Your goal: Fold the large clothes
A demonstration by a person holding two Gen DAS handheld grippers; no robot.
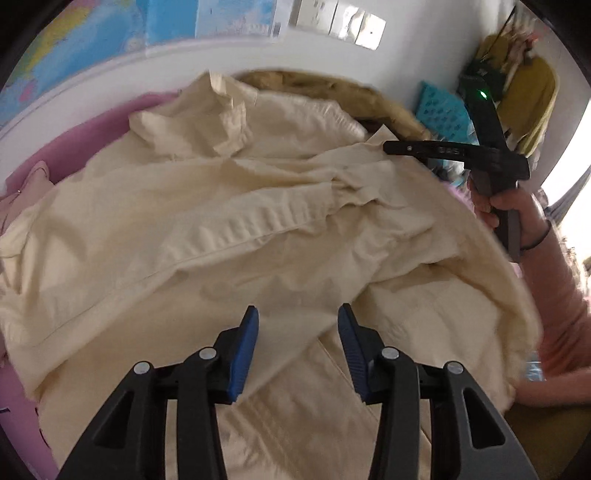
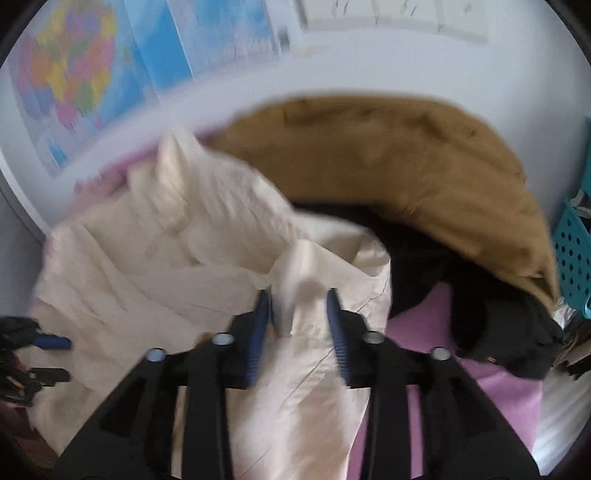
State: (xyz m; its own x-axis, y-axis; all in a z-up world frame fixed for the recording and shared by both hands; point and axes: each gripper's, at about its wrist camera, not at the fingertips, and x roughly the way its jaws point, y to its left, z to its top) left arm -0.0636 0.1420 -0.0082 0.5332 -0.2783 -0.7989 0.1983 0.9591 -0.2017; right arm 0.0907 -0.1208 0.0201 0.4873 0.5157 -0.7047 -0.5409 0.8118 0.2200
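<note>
A white wall [image 1: 221,62] was seen behind the bed, hung with a colourful map [image 2: 85,81] and pale papers [image 1: 340,18]. A pink sheet [image 2: 498,387] was spread over the bed. A teal perforated basket [image 2: 576,258] was set at the right, and bright daylight [image 1: 569,177] was admitted there.

The left gripper [image 1: 298,314] has black plastic linkage arms with silver rivets [image 1: 207,353] at the joints and ribbed blue pads [image 1: 244,354] lining the inner faces of its fingers. The right gripper [image 2: 300,298] is built the same: black arms, silver rivets behind the jaws, blue pads. From outside, its black body bears a green light [image 1: 482,94] and embossed lettering. A pink sleeve [image 1: 561,295] and a dark wristband [image 1: 537,240] sit behind the hand [image 1: 498,206].
</note>
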